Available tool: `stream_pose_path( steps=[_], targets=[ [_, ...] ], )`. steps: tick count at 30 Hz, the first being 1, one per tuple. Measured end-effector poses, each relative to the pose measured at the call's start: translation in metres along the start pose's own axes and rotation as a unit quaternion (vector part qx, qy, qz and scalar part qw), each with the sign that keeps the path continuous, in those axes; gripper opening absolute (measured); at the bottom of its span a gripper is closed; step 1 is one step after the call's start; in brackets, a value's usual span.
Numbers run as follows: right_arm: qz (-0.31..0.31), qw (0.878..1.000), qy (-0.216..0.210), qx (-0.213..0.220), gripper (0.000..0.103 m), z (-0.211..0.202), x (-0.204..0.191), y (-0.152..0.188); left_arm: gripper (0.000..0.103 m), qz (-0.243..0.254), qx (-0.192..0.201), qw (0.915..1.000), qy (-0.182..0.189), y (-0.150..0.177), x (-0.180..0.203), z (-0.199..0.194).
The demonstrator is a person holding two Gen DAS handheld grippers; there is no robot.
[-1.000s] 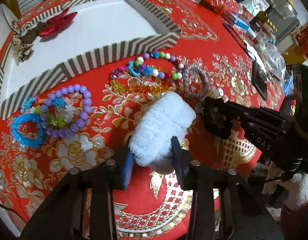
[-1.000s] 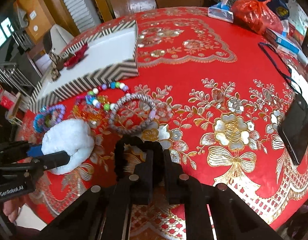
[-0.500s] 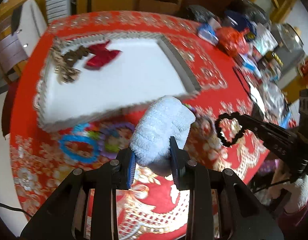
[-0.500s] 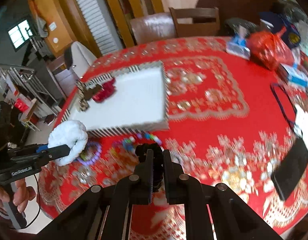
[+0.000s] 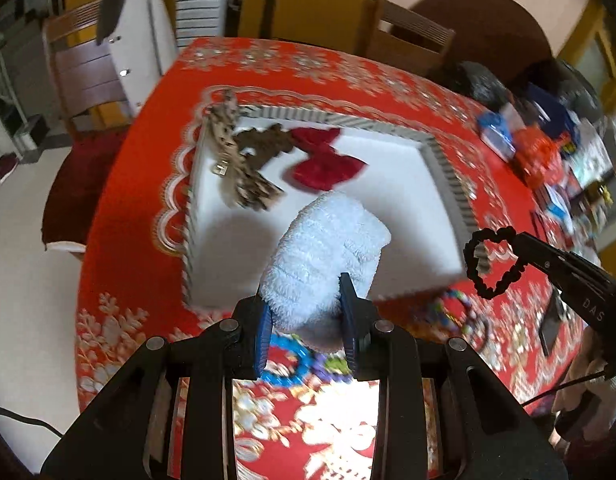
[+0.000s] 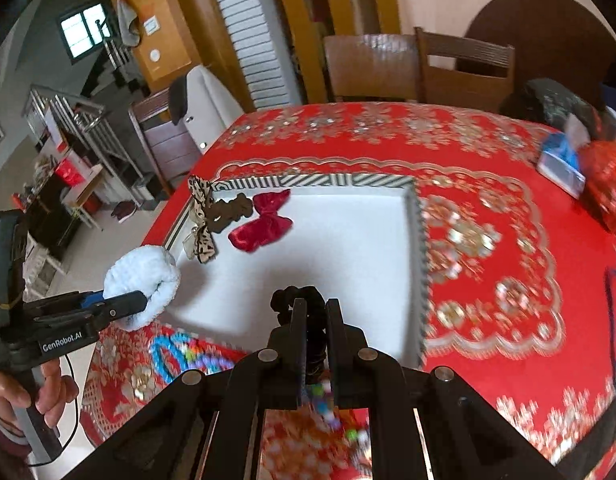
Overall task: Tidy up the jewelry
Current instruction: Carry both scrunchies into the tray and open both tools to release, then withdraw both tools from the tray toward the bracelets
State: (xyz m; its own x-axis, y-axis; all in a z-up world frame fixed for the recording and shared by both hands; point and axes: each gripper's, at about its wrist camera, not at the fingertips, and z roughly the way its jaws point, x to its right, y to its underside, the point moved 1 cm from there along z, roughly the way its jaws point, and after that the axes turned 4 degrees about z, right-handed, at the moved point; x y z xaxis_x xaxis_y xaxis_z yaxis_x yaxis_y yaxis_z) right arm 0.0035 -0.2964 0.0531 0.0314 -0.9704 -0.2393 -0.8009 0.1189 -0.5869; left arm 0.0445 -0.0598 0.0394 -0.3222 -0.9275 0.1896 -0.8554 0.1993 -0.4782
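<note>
left tongs stamped "GenRobot.AI" clamped on fluffy white scrunchie above striped-rim tray, right tongs marked "DAS" pinching black scrunchie, red bow in tray, red worktop

left tool: "GenRobot.AI" | right tool: "DAS"

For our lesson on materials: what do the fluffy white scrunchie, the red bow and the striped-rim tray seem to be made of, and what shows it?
Fluffy white scrunchie: looks like plush, terry-like fabric; a matte, looped pile shows.
Red bow: probably velvet or satin; soft sheen along its folds.
Striped-rim tray: likely cardboard; thin printed walls and a flat matte white floor, though this is uncertain.
</note>
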Motion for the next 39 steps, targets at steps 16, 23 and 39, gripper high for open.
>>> stream_pose_path(
  steps=[16, 23, 39],
  targets=[
    [0.029, 0.997, -0.022, -0.065, 0.008, 0.152, 0.033, -0.096, 0.028, -0.064, -0.039, 0.9947, -0.071, -0.021, -0.028, 0.057],
    [0.059, 0.996, -0.022, -0.066, 0.022, 0.174, 0.036, -0.108, 0.028, -0.084, -0.039, 0.9919, -0.087, -0.025, -0.034, 0.067],
    [0.044, 0.998, -0.029, -0.039, 0.042, 0.082, 0.026, -0.055, 0.050, -0.059, -0.027, 0.9932, -0.097, -0.022, -0.023, 0.055]
  ],
)
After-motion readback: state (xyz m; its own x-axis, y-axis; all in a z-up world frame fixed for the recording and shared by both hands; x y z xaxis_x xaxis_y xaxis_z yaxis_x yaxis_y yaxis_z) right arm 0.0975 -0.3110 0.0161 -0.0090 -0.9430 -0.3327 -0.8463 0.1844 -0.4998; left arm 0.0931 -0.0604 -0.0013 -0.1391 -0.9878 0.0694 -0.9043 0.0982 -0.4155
